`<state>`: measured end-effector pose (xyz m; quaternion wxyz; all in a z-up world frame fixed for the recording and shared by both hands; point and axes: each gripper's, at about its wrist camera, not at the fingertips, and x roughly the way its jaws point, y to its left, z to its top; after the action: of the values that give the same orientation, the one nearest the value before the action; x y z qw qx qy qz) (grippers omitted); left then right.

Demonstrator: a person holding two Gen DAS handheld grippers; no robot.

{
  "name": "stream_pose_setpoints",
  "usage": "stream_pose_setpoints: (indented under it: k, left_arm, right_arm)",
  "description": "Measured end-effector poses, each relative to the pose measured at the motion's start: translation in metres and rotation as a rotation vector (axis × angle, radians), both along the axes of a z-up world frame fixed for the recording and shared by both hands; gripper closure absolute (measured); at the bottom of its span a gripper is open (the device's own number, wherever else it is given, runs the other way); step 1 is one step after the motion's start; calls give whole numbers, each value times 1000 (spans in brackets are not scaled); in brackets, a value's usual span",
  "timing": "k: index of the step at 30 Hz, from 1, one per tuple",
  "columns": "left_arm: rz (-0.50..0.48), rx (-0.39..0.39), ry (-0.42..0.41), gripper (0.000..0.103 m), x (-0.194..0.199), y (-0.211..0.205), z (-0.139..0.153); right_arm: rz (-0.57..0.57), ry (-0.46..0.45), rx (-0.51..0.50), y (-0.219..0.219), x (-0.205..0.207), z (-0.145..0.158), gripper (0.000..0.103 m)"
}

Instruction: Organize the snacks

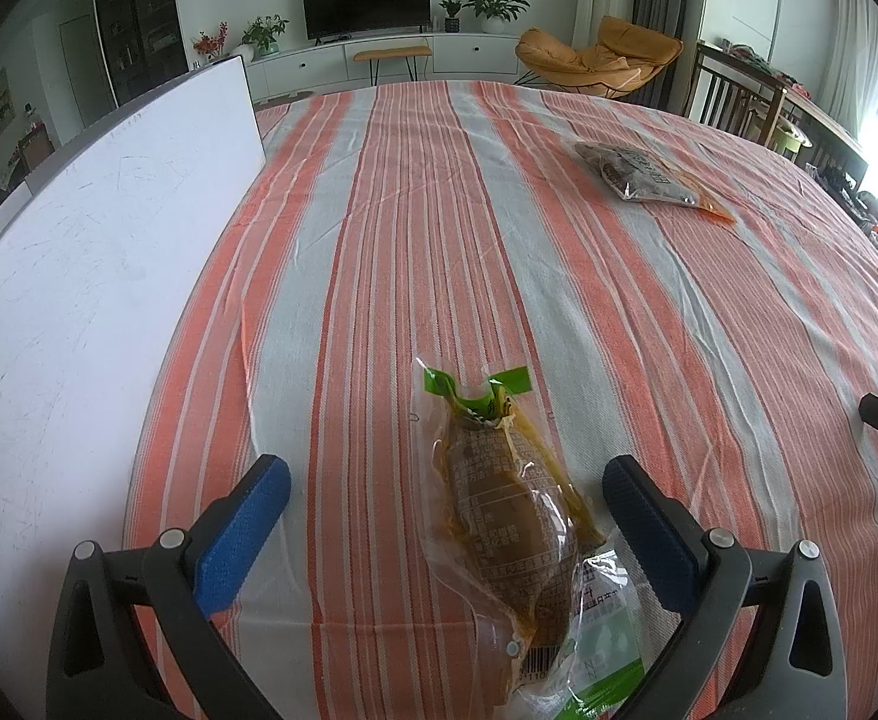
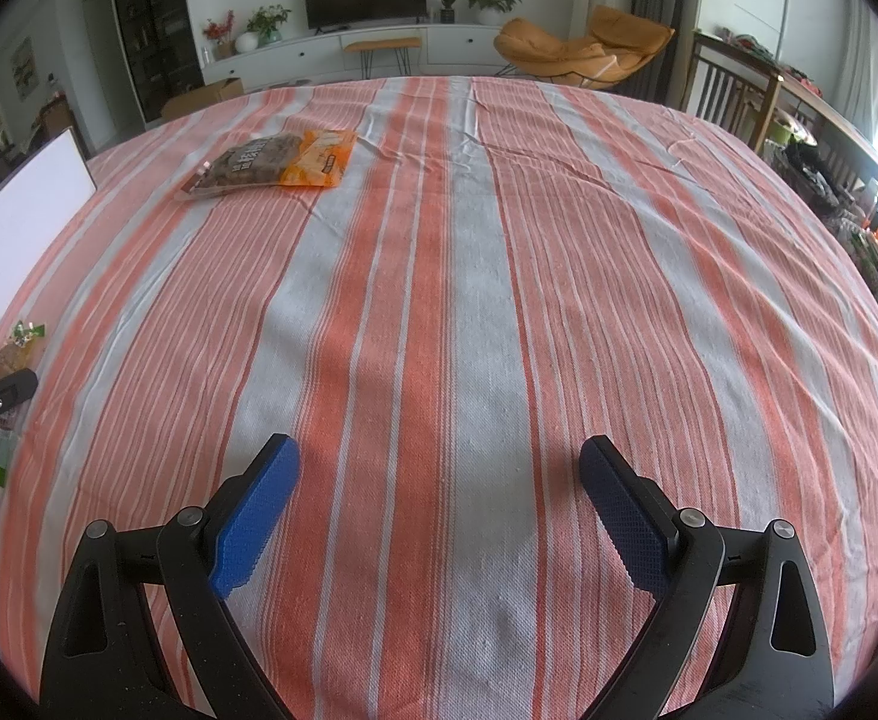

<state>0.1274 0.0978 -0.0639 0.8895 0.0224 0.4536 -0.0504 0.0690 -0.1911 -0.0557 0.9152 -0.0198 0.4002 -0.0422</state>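
- Left gripper [image 1: 446,483]: jaws spread wide, blue pads [image 1: 241,531] well apart, nothing clamped. It sits low over the near edge of the table, w/ the green-topped snack pack [image 1: 514,531] lying between the two fingers; neither pad touches the pack.
- Green-topped snack pack: clear vacuum pouch w/ a brown lump inside, green header pointing toward the far edge, barcode end nearest the camera. Lies flat on the striped tablecloth [image 1: 499,276], near edge, closer to the left side of the table. Slightly diagonal, nearer the right finger than the left.
- Right gripper [image 2: 439,486]: also wide open, holds nothing. Only bare cloth between its fingers; hovers above the near edge, approx mid-table.
- Orange snack bag [image 2: 271,168]: dark contents w/ orange print, flat on the cloth toward the far edge, left of centre in the right wrist view. Well apart from both grippers and from the other pack.
- White board [image 1: 97,276]: big flat white panel lying along the table's left edge, next to the cloth. In the right wrist view it shows only as a sliver at far left.
- Right wrist view, far left edge: the left gripper's tip and a bit of the green pack are visible.
- Beyond the far edge: TV [image 1: 366,0] on a white cabinet, orange lounge chair [image 1: 601,54].
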Motion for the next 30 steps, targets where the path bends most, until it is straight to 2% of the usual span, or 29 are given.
stream_pose_setpoints:
  k: [4,7,25,28,30]
  left_arm:
    - [-62,7,12,0,7,2,-1]
    - [-72,5,1,0,6,6,-1]
    - [-72,-4,-2,0,4,9,-1]
    - [-72,-5,-2,0,4,9,-1]
    - [-72,-4,-2,0,4,9,-1]
  right_arm:
    - [0,0,0,0,0,0,6]
    - [0,0,0,0,0,0,6]
    - [4,4,-3,3,2,1,7]
    - [52,49,50,10,21,10,8]
    - [65,39,95,20,43,27,8]
